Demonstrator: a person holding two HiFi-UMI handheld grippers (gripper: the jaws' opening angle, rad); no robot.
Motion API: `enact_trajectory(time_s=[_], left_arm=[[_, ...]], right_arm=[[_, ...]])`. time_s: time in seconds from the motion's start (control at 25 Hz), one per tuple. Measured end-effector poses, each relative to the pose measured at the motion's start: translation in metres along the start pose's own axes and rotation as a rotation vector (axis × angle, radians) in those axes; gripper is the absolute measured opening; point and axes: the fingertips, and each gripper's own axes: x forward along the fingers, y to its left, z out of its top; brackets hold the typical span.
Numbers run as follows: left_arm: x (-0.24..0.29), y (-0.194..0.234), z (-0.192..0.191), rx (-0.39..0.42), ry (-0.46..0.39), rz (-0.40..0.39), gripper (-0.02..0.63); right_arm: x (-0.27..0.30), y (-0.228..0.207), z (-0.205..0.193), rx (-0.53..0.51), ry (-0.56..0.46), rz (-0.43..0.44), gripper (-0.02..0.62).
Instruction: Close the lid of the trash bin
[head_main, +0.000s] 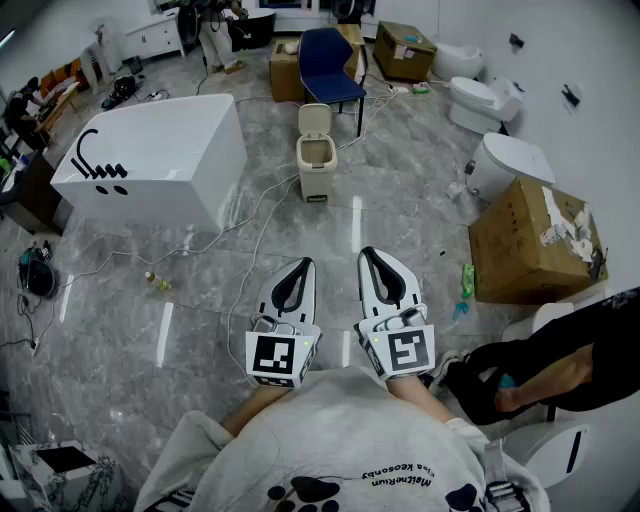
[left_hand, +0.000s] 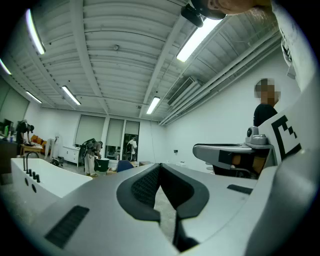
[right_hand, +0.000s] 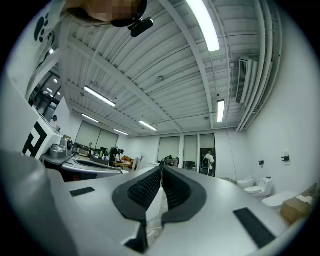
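Note:
A small beige trash bin (head_main: 317, 160) stands on the grey floor far ahead of me, its lid (head_main: 315, 119) tipped up and open at the back. My left gripper (head_main: 299, 264) and right gripper (head_main: 371, 255) are held side by side close to my body, well short of the bin, both shut with nothing between the jaws. In the left gripper view the black pads (left_hand: 150, 184) meet at the tips; the bin does not show there. The right gripper view shows its pads (right_hand: 150, 188) closed too, pointing level across the room.
A white bathtub (head_main: 150, 155) lies left of the bin, a blue chair (head_main: 330, 60) behind it. Cardboard boxes (head_main: 535, 240) and toilets (head_main: 485, 100) line the right side. Cables (head_main: 250, 230) trail over the floor. A person's arm (head_main: 560, 370) reaches in at the right.

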Motion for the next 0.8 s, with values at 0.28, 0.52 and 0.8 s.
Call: enact_trajectory(time_s=[0.28, 0.52, 0.8], left_arm=[[0.003, 0.008, 0.005, -0.007, -0.029, -0.009, 0.02], [0.012, 0.011, 0.001, -0.021, -0.02, -0.012, 0.02], [0.055, 0.032, -0.015, -0.038, -0.007, 0.012, 0.02]], right_arm=[[0.009, 0.008, 0.006, -0.015, -0.015, -0.003, 0.04], [0.015, 0.0, 0.002, 0.019, -0.02, -0.012, 0.04], [0.054, -0.031, -0.022, 0.048, -0.016, -0.009, 0.04]])
